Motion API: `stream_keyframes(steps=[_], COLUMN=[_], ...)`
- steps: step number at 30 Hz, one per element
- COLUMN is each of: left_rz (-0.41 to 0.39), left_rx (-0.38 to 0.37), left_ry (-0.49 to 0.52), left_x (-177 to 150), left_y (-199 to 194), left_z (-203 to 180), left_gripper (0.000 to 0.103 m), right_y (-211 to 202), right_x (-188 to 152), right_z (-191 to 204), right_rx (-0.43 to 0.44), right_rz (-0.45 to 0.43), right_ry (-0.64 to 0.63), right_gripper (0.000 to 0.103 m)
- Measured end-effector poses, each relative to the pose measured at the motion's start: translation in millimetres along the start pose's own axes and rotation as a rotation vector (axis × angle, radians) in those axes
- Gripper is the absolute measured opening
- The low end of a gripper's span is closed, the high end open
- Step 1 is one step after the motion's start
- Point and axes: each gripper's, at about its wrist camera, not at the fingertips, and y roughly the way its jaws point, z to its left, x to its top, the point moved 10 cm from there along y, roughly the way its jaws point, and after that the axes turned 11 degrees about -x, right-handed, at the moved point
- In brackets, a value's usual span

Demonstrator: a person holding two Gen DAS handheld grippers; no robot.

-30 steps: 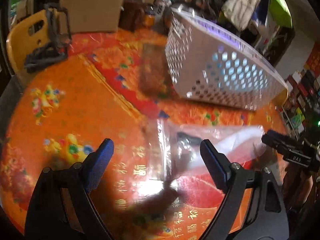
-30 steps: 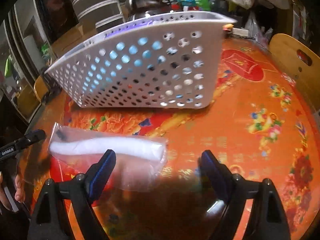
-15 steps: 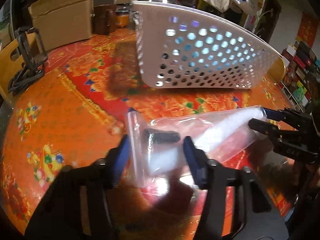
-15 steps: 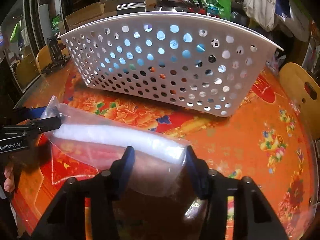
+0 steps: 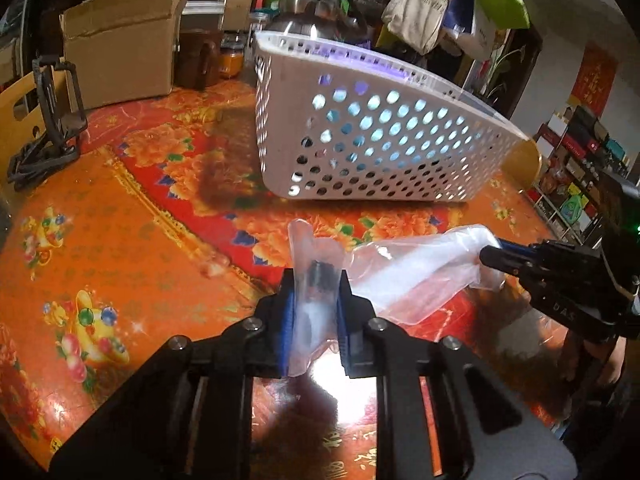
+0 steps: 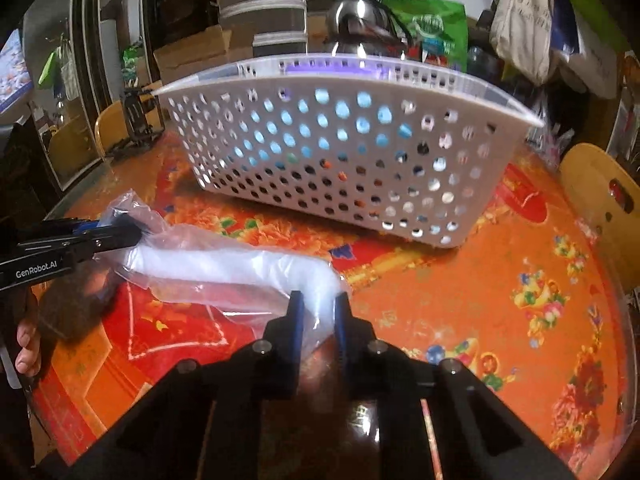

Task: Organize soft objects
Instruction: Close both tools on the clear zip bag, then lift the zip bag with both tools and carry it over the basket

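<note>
- Both grippers have closed in since a second ago, lifting the clear bag off the cloth.
- White perforated basket (image 5: 372,136) stands behind on the orange tablecloth (image 5: 120,240).
- Clear bag (image 5: 416,276), white roll inside, hangs between the grippers.
- Left gripper (image 5: 316,312) jaws closing, pinching one end.
- Right gripper (image 6: 318,320) clamps the other end.

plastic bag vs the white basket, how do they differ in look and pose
The plastic bag is clear, soft and crumpled; the white basket is opaque, rigid and full of round holes. The bag hangs stretched between the left claw and right claw, one at each end; the basket sits on the table, untouched.
</note>
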Motion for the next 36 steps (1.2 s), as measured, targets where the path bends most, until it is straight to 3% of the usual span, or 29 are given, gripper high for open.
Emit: stream_keyframes(steps=[15, 20, 27, 36], left_rz=[-0.105, -0.131, -0.193, -0.230], left_rx=[-0.036, -0.047, -0.083, -0.079], left_ry=[0.062, 0.061, 0.097, 0.120], left_x=[7.6, 13.0, 70.6, 202.0], left_y=[-29.5, -49.8, -93.9, -102.3], left_z=[-19.6, -29.9, -63.9, -91.7], left_gripper=[0.013, 0.012, 0.012, 0.012], right_y=[-21.7, -46.8, -92.8, -103.9], right_x=[8.2, 17.3, 68.3, 178.6], right_z=[-6.5, -7.0, -30.3, -78.6], right_rx=[0.021, 0.025, 0.056, -0.005], right_rz=[-0.095, -0.130, -0.190, -0.229], right_ry=[0.047, 0.037, 0.061, 0.079], right_gripper=[0.012, 0.012, 0.012, 0.012])
